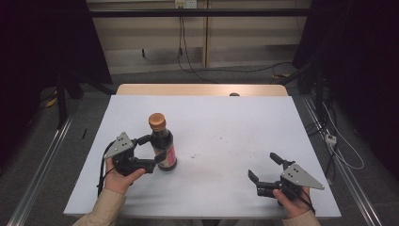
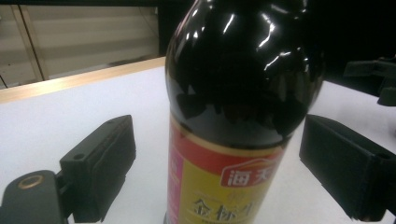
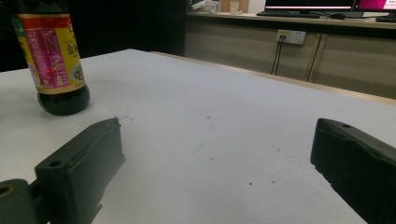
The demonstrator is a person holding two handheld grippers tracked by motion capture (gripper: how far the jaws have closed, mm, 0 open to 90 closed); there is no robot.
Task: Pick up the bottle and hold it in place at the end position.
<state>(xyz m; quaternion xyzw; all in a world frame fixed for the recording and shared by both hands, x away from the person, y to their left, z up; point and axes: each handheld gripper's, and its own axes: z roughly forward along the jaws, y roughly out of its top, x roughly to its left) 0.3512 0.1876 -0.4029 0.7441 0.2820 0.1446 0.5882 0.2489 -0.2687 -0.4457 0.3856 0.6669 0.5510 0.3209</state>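
High view puts the dark sauce bottle (image 1: 162, 143) upright on the white tabletop (image 1: 226, 127), left of its middle and nearer the left edge than the right, with its orange cap (image 1: 157, 121) on. The left gripper (image 1: 151, 151) reaches in from the left edge's side with a jaw on either side of the bottle's lower body. Left gripper view shows the bottle (image 2: 238, 107) standing between the two black fingers (image 2: 109, 161); a strip of bare white surface is visible between each pad and the glass, so the jaws are spread apart around the bottle and not pressing on it. The yellow and red label (image 2: 219, 186) faces this camera.

The right gripper (image 1: 266, 169) sits near the front right corner of the tabletop, well apart from the bottle, jaws wide apart with nothing between them. Right gripper view shows the bottle (image 3: 51, 56) far off at the upper left.
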